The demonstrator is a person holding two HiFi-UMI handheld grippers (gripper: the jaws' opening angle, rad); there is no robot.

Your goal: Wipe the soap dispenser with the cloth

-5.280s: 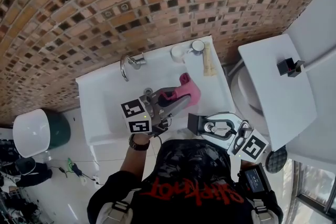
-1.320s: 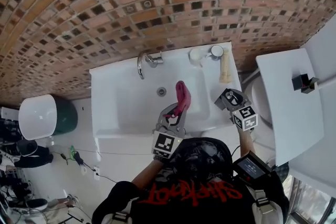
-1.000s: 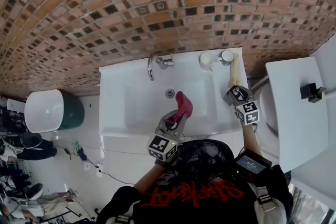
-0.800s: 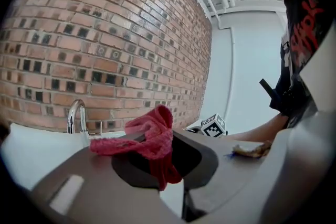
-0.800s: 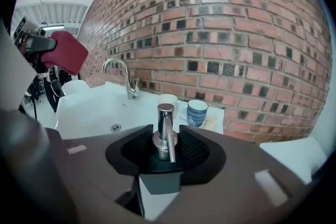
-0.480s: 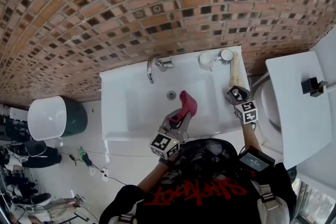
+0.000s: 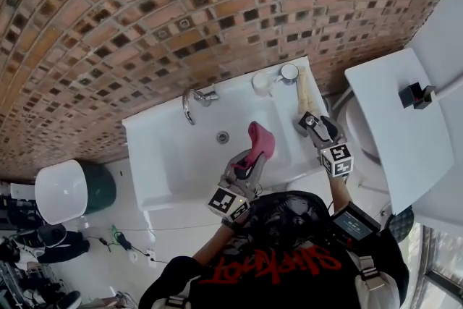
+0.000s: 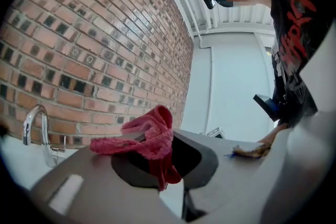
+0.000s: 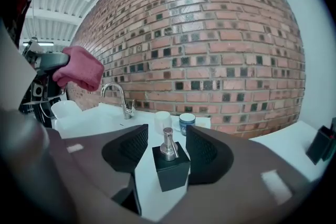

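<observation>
The soap dispenser (image 9: 170,168), a black cube with a silver pump, stands on the sink's right rim (image 7: 307,148). It sits between the jaws of my right gripper (image 9: 164,147), which are opening; a gap shows beside the left pad. In the head view the right gripper (image 7: 312,124) reaches the soap dispenser (image 7: 315,128) from the front. My left gripper (image 7: 249,159) is shut on a red cloth (image 7: 259,140) and holds it over the basin. The red cloth (image 8: 144,136) bunches over the jaws of the left gripper (image 8: 157,160).
A chrome faucet (image 7: 189,101) stands at the back of the white sink. A white cup (image 7: 260,83), a blue jar (image 7: 289,72) and a beige item (image 7: 304,94) sit at the back right. A white toilet (image 7: 391,119) is right of the sink, a white bin (image 7: 65,188) left.
The right gripper's jaws have spread apart around the dispenser. The left gripper has risen a little with the cloth still in it. Five seconds ago the right gripper hung back from the sink.
</observation>
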